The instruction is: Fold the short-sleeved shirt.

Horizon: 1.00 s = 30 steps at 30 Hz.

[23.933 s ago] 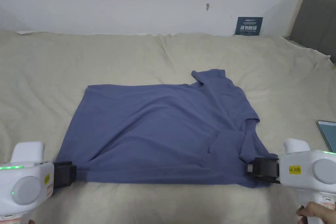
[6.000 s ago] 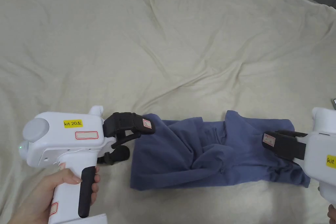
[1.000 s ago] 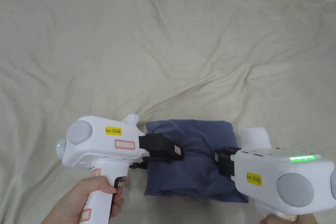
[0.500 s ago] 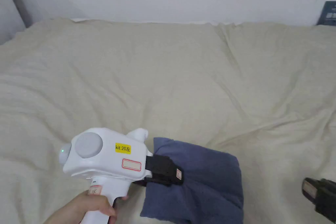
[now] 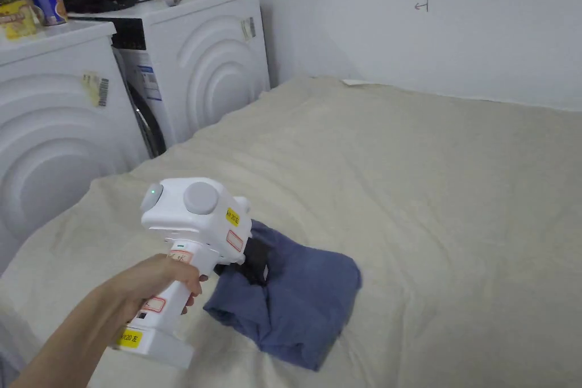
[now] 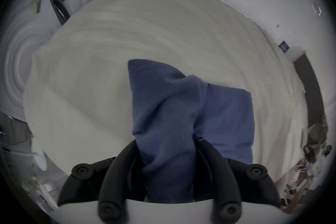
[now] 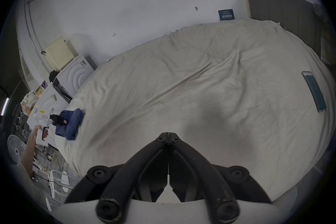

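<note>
Left gripper [image 5: 250, 261] has its jaws clamped on one end of the folded blue shirt [image 5: 301, 304], at the bed's [image 5: 454, 190] 8 o'clock corner near the washing machines [image 5: 210, 59]. Right gripper [image 7: 168, 137] hovers over bare sheet, jaws together, holding nothing.

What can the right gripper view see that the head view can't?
Right gripper view alone: the phone lying on the bed, the dark headboard, and the right gripper with its jaws closed on nothing. Head view alone: cans on the near washing machine. Both: the left gripper clamping the folded blue shirt near the cream bedsheet's edge.
</note>
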Tool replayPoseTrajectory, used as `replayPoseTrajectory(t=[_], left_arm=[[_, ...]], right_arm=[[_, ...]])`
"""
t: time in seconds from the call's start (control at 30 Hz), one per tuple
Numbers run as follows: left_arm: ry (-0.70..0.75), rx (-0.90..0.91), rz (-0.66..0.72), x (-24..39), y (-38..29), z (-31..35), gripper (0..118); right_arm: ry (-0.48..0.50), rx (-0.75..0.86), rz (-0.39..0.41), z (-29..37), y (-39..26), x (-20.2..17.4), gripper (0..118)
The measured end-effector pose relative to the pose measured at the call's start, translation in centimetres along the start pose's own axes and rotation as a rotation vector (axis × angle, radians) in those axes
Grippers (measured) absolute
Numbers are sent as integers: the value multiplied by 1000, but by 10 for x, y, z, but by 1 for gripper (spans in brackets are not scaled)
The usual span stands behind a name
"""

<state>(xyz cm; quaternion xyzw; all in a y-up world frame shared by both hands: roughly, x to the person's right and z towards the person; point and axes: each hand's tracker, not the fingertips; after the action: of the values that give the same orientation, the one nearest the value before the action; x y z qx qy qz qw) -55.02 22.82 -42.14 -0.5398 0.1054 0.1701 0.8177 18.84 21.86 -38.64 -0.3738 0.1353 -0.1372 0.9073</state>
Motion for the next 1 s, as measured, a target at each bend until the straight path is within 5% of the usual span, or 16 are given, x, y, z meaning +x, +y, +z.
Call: replayPoseTrajectory(t=[0.1,0.27,0.43,0.5,0.57,0.6,0.8,0.83,0.97,1.0], left_arm=[[222,4,-20,-30,19,-1,33],[277,45,72,-84,44,3,33],[505,62,59,-116,65,-2,33],[554,74,72,-122,65,-5,55],[590,71,64,-125,62,-7,109],[587,62,63,-123,56,-4,118],[469,112,127,-112,33,38,118],[452,156,144,-106,27,44,116],[418,299,126,-62,-8,81,65],[433,381,132,-51,-19,86,24]], right_arm=[[-22,-11,26,-9,2,-18,0],[-13,-29,45,-15,11,-32,0],[-52,-44,78,-21,16,-48,0],[-55,-53,71,-25,16,-53,0],[-50,-64,89,-26,15,-62,0],[-43,-70,99,-26,15,-64,0],[-53,-70,155,-33,10,-63,0],[-48,-65,159,-32,8,-63,0],[-25,-45,171,-26,6,-64,0],[-31,-33,182,-23,6,-65,0]])
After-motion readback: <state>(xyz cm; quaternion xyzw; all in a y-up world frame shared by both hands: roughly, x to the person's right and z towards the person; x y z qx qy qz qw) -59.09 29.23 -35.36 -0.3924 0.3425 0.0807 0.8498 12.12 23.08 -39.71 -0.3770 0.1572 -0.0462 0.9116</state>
